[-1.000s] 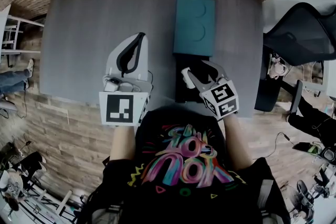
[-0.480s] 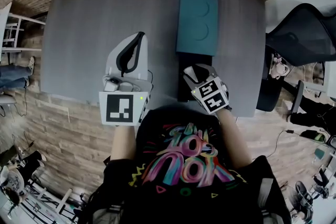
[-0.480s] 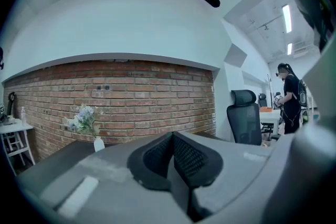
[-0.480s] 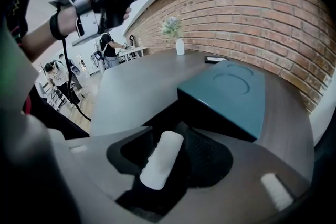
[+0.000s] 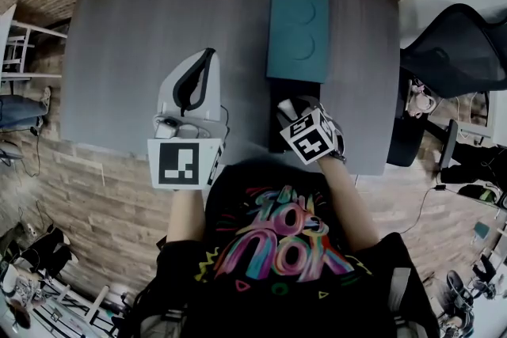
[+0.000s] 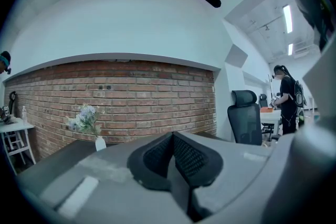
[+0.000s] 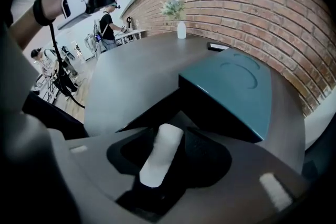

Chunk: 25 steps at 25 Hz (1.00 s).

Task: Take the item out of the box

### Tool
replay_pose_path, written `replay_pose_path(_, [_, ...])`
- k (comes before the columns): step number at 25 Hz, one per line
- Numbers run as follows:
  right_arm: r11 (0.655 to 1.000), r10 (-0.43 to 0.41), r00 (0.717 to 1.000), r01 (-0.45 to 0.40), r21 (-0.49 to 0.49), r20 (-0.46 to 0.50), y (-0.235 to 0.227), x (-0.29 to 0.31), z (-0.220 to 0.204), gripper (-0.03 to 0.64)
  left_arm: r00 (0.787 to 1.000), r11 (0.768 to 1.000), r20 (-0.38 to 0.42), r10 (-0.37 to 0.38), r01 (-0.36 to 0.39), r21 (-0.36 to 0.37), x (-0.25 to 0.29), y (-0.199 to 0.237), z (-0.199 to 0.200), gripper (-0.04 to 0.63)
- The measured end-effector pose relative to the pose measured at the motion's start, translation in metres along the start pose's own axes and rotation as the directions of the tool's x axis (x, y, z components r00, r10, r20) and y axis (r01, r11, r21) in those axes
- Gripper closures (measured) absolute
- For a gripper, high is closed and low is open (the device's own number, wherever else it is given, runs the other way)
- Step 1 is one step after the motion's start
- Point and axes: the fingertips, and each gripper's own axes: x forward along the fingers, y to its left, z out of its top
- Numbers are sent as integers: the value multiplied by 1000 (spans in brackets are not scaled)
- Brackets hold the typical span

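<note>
Over the dark grey bench (image 5: 135, 51), the left claw (image 6: 172, 140) was pressed fully shut with nothing in it. Further right, the right claw (image 7: 176, 136) was clamped on a white cylindrical item (image 7: 160, 160), just above the open black box (image 5: 271, 131), whose flat teal lid (image 5: 297, 36) lay beyond.

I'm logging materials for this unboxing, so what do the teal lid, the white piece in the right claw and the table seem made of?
Teal lid: likely matte cardboard; flat colour, embossed circles.
White piece in the right claw: smooth matte cylinder, perhaps plastic or foam; unclear.
Table: dark grey with a soft sheen, probably laminate.
</note>
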Motion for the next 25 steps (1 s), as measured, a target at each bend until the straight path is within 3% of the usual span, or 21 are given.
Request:
replay_pose_path(10, [999,-7,992,1,-51,-122,2,9,-9,454,1000,1000,14,12,-12,2,-5,10,0,594])
replay_pose_path(17, [997,-26,993,17,-77,-117,1,7,-8,486,1000,1000,21,20,-20,-1,-8,15,1,594])
replay_pose_path(25, [999,-10,998,8,-38,-59,-2,3,-5,492,999,1000,21,26,-26,-9,-9,13,2,594])
